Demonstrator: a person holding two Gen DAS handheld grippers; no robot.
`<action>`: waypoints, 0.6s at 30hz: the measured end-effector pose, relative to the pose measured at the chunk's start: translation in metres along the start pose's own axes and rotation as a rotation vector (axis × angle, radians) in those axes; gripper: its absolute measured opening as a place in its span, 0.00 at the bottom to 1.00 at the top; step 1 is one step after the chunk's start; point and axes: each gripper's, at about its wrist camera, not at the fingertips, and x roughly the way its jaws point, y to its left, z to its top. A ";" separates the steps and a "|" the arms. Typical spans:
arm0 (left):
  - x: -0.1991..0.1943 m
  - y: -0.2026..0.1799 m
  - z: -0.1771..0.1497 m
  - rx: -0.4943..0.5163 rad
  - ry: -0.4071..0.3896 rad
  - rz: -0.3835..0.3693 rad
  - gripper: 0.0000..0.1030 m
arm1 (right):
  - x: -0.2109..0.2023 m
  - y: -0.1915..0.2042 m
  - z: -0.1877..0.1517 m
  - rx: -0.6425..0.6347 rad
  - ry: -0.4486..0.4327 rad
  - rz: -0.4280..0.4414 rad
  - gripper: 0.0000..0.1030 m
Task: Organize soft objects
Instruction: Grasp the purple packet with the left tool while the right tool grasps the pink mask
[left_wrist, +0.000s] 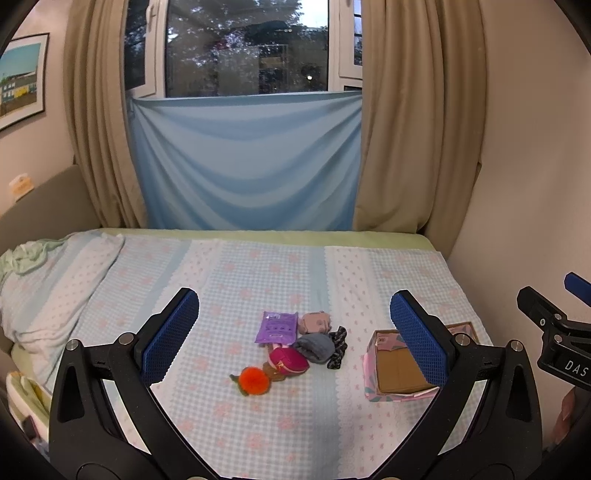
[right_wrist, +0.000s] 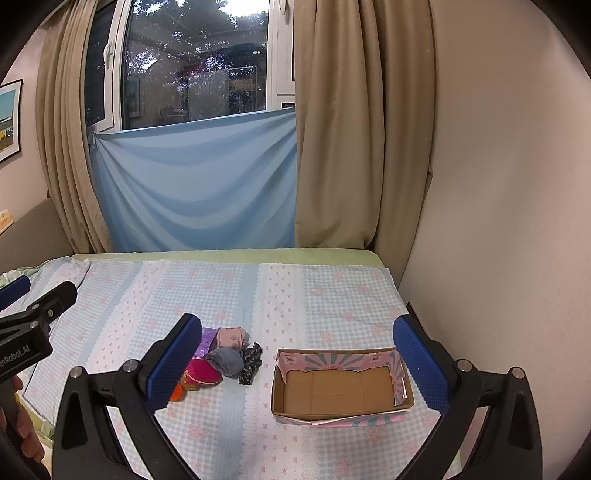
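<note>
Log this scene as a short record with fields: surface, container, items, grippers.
surface: bed with blue checked floral sheet
container: open cardboard box, empty, to the right of the pile
items: purple packet, pink bundle, grey sock roll, black patterned sock, magenta pouch, orange pompom, all clustered on the sheet outside the box
left hand-held gripper: open, holding nothing
right hand-held gripper: open, holding nothing

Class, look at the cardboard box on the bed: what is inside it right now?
Nothing lies in the box: the right wrist view shows its bare brown floor and pink patterned paper along the walls. The strip just behind the near wall is hidden.
</note>
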 end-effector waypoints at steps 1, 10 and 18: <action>0.001 0.000 0.000 0.000 0.000 -0.002 1.00 | 0.001 0.000 0.000 0.000 0.001 -0.001 1.00; 0.016 0.017 0.001 0.001 0.061 0.000 1.00 | 0.026 0.017 0.003 0.012 0.062 0.022 1.00; 0.085 0.074 0.002 -0.004 0.209 -0.006 1.00 | 0.089 0.056 -0.009 0.060 0.186 0.031 1.00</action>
